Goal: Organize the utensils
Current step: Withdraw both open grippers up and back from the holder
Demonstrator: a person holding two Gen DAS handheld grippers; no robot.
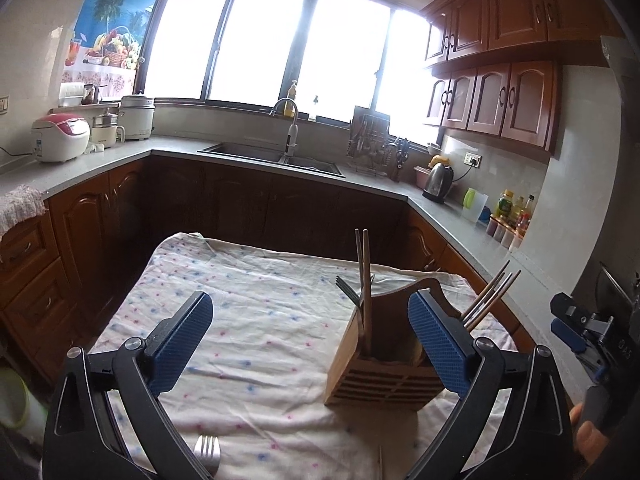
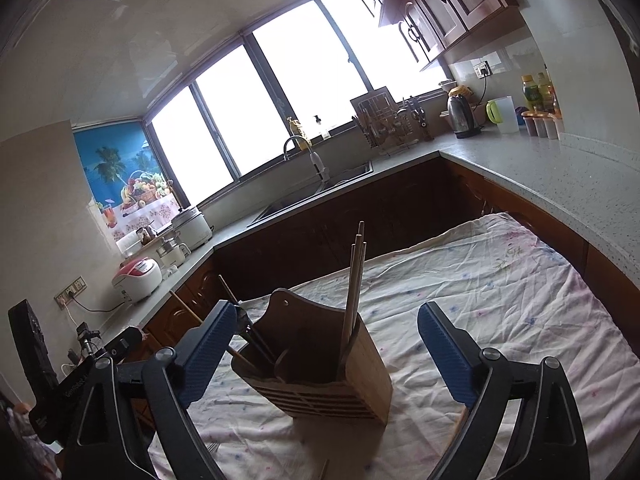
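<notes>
- Left gripper (image 1: pixel 310 344): fingers (image 1: pixel 182 344) spread wide, nothing between the pads, nothing held.
- Right gripper (image 2: pixel 326 354): fingers (image 2: pixel 206 354) also spread wide, empty. In the left wrist view it shows at the far right edge (image 1: pixel 570 326), with part of a hand (image 1: pixel 588 436) below it.
- Utensil holder (image 1: pixel 384 356): wooden, slotted front, upright on the desk (image 1: pixel 248 280), which is covered with a flowered cloth (image 1: pixel 256 320).
- In the left view, holder sits ahead of the fingers, just beside the right finger, which overlaps its right side in the picture; can't tell if they touch. Well apart from the left finger.
- In the right view, holder (image 2: pixel 320 368) sits between the two fingers, closer to the left one; pads not pressing on it.
- Chopsticks (image 1: pixel 363 280): one pair stands near-upright in the holder's left compartment; more sticks (image 1: pixel 486 300) lean out to the right behind the right finger.
- Fork in holder (image 1: pixel 349 292): tines up, beside the upright chopsticks.
- Loose fork (image 1: pixel 207 452): lying on the cloth at the bottom edge, below and between the left gripper's fingers, nearer the left one.
- Loose stick (image 1: pixel 381 462): thin piece on the cloth at the bottom edge, in front of the holder; too little visible to identify.
- In the right view, a stick tip (image 2: pixel 323 468) lies on the cloth below the holder, between the fingers.
</notes>
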